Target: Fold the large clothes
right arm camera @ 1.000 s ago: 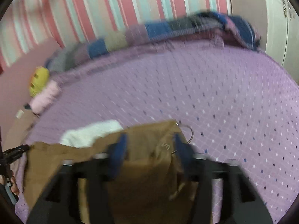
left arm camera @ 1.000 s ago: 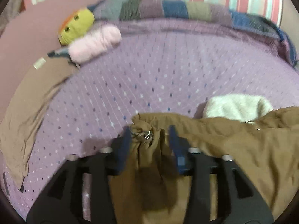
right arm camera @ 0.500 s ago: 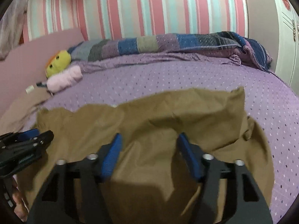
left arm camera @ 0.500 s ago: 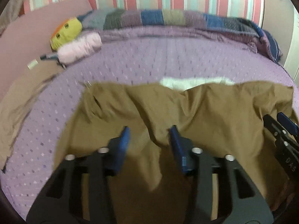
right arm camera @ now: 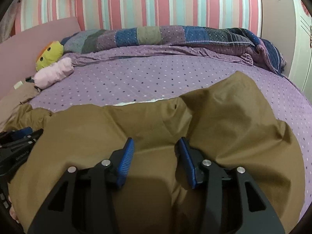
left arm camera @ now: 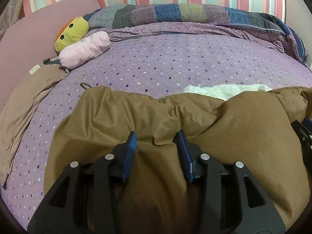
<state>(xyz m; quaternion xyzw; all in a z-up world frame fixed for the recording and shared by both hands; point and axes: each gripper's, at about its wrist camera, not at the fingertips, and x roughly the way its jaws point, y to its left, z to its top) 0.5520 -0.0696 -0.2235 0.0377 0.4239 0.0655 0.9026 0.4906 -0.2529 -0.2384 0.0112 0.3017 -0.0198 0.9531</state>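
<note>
A large brown garment (left arm camera: 156, 117) lies spread on the purple bed, also in the right wrist view (right arm camera: 224, 117). Its white fleecy lining (left arm camera: 224, 89) shows at the far edge. A thin cord loop (left arm camera: 85, 85) sticks out at its left corner. My left gripper (left arm camera: 157, 142) is open, with brown cloth lying loose between its blue pads. My right gripper (right arm camera: 155, 148) is open too, over the cloth. Each gripper shows at the edge of the other's view: the right gripper (left arm camera: 304, 134) and the left gripper (right arm camera: 19, 138).
A purple dotted bedsheet (left arm camera: 175, 58) covers the bed. A patchwork quilt (left arm camera: 185, 13) is bunched along the far side. A yellow plush toy (left arm camera: 71, 32) and a pink pillow (left arm camera: 83, 49) lie at the far left. A tan cloth (left arm camera: 25, 101) lies on the left.
Both grippers have pulled back toward the near edge and let go of the garment, which has been laid out flat across the bed; its far edge has settled lower.
</note>
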